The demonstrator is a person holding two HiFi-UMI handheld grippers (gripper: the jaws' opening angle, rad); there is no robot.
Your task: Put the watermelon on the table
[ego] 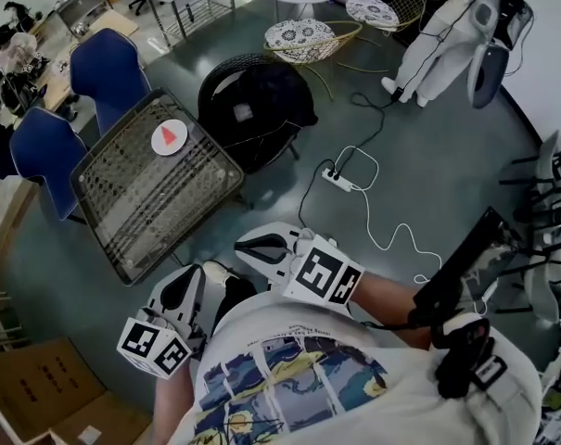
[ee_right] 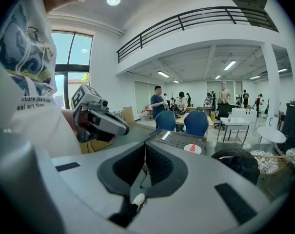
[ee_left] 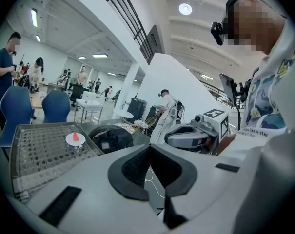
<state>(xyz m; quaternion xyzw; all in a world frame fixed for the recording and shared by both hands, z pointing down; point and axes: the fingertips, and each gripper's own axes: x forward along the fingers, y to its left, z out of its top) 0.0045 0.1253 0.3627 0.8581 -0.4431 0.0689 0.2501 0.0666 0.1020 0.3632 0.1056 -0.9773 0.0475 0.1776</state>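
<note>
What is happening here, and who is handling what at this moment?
A person stands holding a gripper in each hand, close to the body. The left gripper and the right gripper both have their fingers together, with nothing between them. A red watermelon slice lies on a white plate on the patterned table ahead, apart from both grippers. Nobody is handling it.

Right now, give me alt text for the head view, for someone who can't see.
The left tongs and right tongs, both shut and empty, hover by the person's chest. Ahead stands a mesh-topped table holding a white plate with a red watermelon slice, blue chairs beside it.
</note>
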